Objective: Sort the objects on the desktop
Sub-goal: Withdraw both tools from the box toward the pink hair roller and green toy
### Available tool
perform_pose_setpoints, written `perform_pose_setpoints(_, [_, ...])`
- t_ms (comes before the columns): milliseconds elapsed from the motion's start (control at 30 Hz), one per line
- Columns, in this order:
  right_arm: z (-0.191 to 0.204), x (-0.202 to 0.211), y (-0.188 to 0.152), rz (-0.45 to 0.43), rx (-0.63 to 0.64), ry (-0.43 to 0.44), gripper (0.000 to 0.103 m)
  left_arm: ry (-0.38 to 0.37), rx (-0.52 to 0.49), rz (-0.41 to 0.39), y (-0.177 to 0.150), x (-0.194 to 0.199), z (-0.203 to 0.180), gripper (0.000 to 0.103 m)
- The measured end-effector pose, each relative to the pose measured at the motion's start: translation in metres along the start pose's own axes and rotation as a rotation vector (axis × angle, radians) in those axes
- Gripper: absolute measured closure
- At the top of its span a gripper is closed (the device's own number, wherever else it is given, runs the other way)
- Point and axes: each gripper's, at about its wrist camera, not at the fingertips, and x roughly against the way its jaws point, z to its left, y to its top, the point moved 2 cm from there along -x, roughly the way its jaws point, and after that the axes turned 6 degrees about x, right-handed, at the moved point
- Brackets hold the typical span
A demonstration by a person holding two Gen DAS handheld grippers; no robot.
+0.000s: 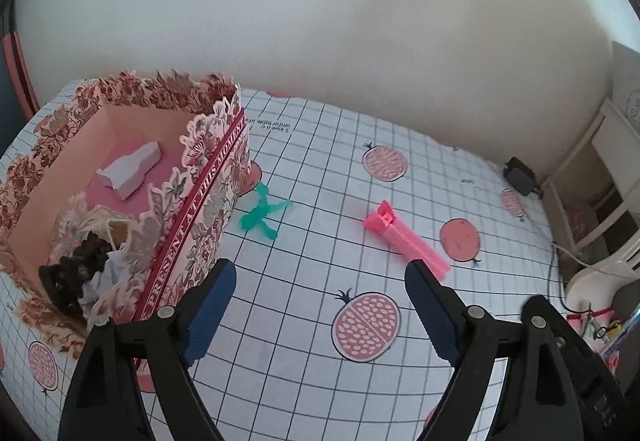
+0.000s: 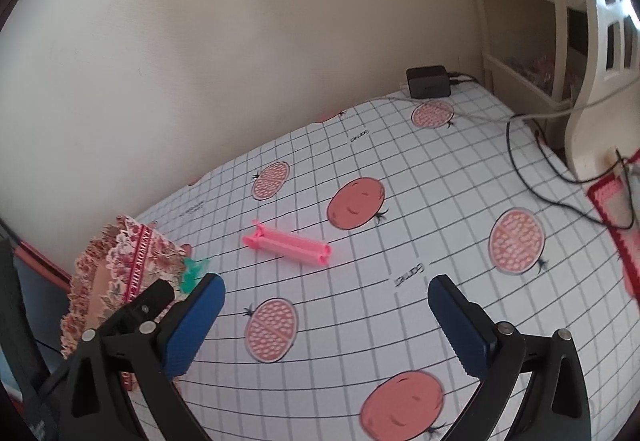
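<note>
I see my left gripper above the table, and its two blue pads stand wide apart with nothing between them, only the checked cloth with the fruit pictures below. My right gripper is also wide open and holds nothing; between its pads I see only the cloth and one printed fruit. The pink clip lies flat on the cloth, near the tip of the right pad of the left gripper, but I cannot tell if they touch. In the right wrist view the same pink clip lies well ahead of the open pads, about in the middle of the table. The small green clip lies on the cloth just beside the flowered box, close to its wall with the red band. The box stands at the left side of the table and is open at the top. Inside it, a white and pink piece lies on the pink floor, and some dark and white things are piled in the near corner; what they are I cannot tell. A black charger sits at the far edge of the table by the wall, and its cables run across the cloth at the right.
</note>
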Motion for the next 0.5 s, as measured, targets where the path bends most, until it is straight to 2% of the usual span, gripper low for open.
perform_pose_setpoints(367, [-0.003,-0.039,0.025,0.004,0.177,-0.013,0.0,0.022,0.035,0.037,0.008,-0.033,0.007,0.016])
perform_pose_setpoints(500, [-0.008,-0.058,0.031,0.026,0.163,0.004,0.0,0.027,0.061,0.038,0.006,-0.044,0.012,0.016])
